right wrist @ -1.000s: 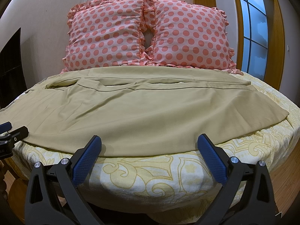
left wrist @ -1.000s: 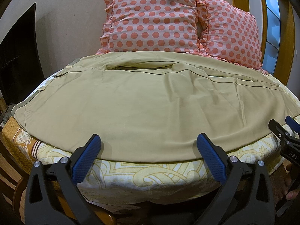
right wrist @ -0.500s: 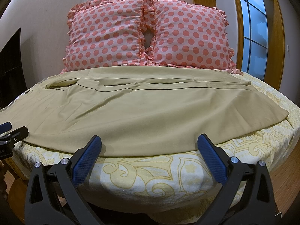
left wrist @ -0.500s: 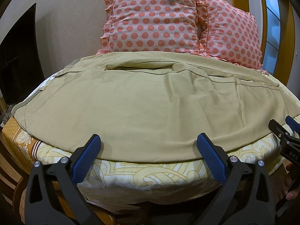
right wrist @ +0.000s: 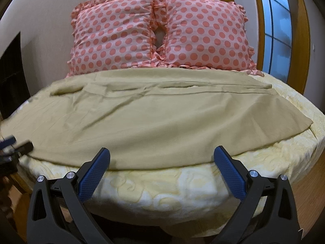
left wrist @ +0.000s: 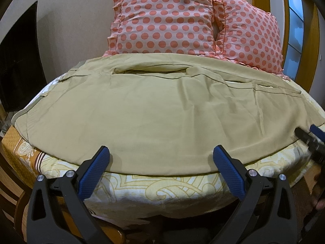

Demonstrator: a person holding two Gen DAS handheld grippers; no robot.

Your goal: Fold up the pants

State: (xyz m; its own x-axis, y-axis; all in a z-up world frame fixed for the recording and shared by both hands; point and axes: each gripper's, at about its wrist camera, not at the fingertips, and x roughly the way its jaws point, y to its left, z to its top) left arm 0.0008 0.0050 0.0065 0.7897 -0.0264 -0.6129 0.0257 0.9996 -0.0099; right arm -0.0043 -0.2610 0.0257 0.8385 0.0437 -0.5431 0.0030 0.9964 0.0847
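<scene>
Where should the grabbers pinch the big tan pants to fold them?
Probably the near hem of the pants, coming from the bed's front. That edge lies flat and free just ahead of the open left gripper and right gripper.

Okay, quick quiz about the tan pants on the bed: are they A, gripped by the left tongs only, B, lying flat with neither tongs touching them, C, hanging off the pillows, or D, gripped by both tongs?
B: the pants lie spread flat on the bed, while the left tongs and right tongs stand wide open short of the near hem, holding nothing.
</scene>
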